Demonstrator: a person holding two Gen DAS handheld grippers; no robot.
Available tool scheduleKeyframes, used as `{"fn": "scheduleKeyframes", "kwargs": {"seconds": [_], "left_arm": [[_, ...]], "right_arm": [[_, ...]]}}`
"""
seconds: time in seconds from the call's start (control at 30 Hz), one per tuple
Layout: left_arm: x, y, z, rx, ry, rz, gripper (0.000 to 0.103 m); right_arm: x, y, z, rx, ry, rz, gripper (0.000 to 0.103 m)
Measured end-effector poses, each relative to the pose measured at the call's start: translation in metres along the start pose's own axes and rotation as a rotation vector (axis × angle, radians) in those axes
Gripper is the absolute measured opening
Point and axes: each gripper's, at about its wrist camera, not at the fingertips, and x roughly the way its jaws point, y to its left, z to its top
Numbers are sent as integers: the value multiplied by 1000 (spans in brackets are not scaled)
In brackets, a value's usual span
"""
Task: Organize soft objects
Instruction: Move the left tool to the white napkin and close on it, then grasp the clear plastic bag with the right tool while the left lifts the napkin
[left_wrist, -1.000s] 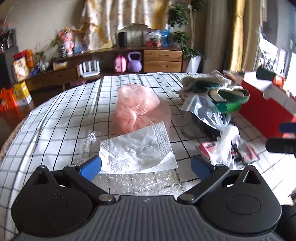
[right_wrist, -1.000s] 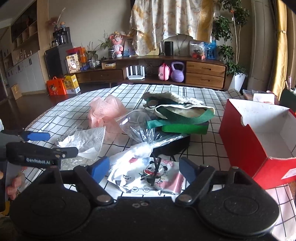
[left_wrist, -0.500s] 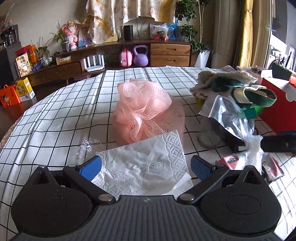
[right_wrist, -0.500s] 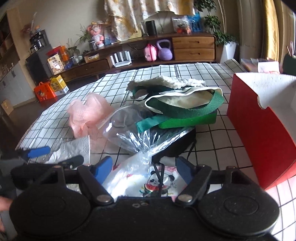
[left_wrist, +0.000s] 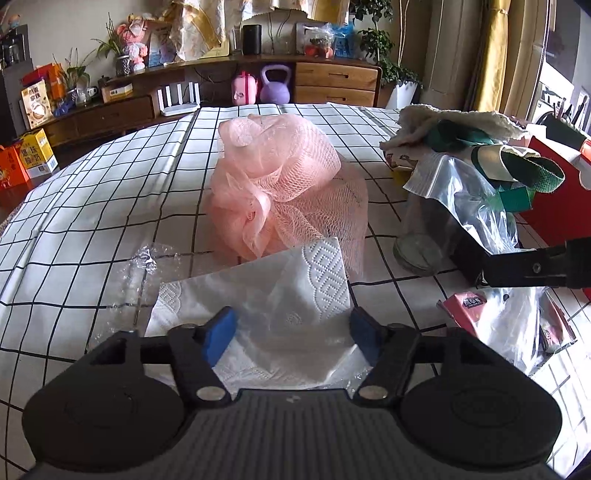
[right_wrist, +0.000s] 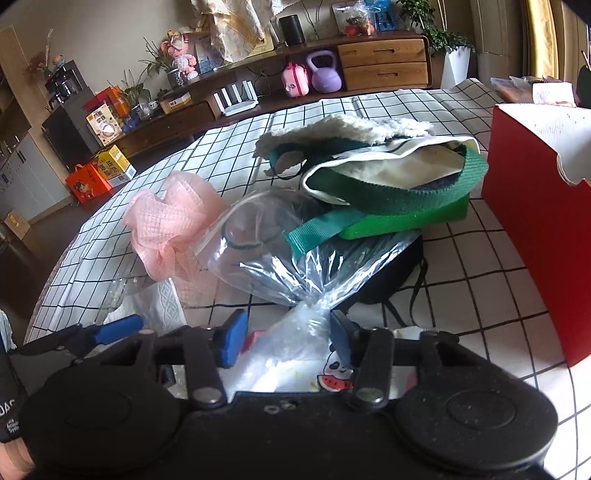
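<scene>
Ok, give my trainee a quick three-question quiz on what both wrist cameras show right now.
1. True or false: the white paper napkin lies between the open jaws of the left gripper.
2. What lies directly beyond the napkin: A) pink mesh bath pouf, B) red box, C) purple kettlebell?
3. Fill in: the right gripper has its jaws around a clear ____ bag.

Key: 1 true; 2 A; 3 plastic.
</scene>
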Motion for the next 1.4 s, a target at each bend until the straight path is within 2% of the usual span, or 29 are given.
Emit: {"fn": "scheduleKeyframes", "kwargs": {"seconds": [0.07,0.17,0.23,0.33,0.67,0.9,1.13,1.4], "left_arm": [[0,3,-1,-9,-1,-3,44],[-1,9,0,-26,-6,9,31],[-2,13,1,-41,-8,-13,17],[-3,17,0,-50,-10,-24,10],[-33,32,4,-86,-56,-37,7],[-60,32,9,-88,-96,-53,7],[-90,21,23,-55,-133,-89,7],[-124,-9,44,-4,-169,-163,7]], "right_arm": [[-3,0,-1,-9,-7,-6,43],[-8,-1,-2,-12,-19,-9,41],[-12,-1,-3,-22,-29,-16,41],[-20,0,-3,-39,-45,-21,40],[-63,-3,-12,-91,-104,-21,37],[-98,-6,-9,-112,-185,-18,36],[-135,-17,-7,-116,-258,-14,34],[-174,-38,-7,-116,-350,-23,29]]}}
